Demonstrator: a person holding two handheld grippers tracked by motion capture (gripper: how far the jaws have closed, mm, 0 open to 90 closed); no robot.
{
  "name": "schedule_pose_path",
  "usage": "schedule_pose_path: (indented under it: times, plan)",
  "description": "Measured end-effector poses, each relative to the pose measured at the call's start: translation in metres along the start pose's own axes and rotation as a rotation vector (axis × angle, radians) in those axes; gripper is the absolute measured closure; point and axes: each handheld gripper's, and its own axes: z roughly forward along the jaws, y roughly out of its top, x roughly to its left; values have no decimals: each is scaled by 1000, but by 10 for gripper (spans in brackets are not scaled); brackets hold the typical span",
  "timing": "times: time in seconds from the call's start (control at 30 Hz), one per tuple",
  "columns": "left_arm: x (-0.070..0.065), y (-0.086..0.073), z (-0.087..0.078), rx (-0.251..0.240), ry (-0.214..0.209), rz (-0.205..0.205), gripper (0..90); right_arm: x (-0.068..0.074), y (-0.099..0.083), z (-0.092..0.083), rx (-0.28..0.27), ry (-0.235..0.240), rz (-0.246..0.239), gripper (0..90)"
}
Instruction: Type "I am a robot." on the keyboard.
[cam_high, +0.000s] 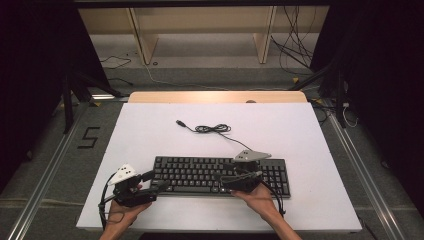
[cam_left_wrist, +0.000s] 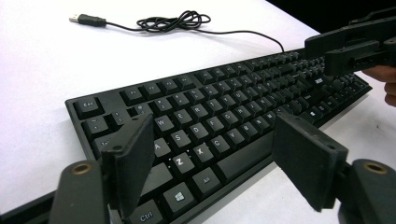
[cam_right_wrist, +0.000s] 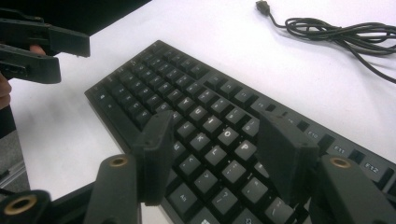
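A black keyboard (cam_high: 220, 175) lies across the near half of the white table (cam_high: 150, 130). Its thin cable (cam_high: 212, 129) is bunched in a loose coil behind it and ends in a USB plug (cam_high: 180, 122). My left gripper (cam_high: 156, 181) hovers at the keyboard's left front corner. In the left gripper view the keyboard (cam_left_wrist: 224, 107) runs off behind the left gripper (cam_left_wrist: 215, 135), which is open with nothing between its pads. My right gripper (cam_high: 226, 172) is over the right-middle keys. Over the keyboard (cam_right_wrist: 187, 102) the right gripper (cam_right_wrist: 217, 126) also stands open and grips nothing.
A wooden strip (cam_high: 215, 97) borders the table's far edge. Beyond it are a wooden shelf frame (cam_high: 200, 25) and loose cables on the floor (cam_high: 295, 50). Dark stand legs (cam_high: 67, 95) rise at both sides. Bare white surface lies left, right and behind the keyboard.
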Motion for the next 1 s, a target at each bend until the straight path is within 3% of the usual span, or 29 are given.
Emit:
schedule_pose_path:
  times: [0.3, 0.4, 0.7, 0.8, 1.0]
  plan:
    - [2, -1, 0, 13, 32, 1, 439, 1, 3, 8, 15, 1, -3, 609]
    - [4, -1, 0, 18, 54, 2, 570, 2, 6, 14, 25, 8, 0, 690]
    - [12, -2, 5, 75, 98, -8, 836, 6, 9, 30, 63, 11, -6, 856]
    - [14, -3, 7, 92, 111, -9, 884, 6, 12, 35, 69, 8, -6, 892]
    - [16, -3, 9, 133, 128, -9, 889, 8, 14, 48, 100, -3, -5, 900]
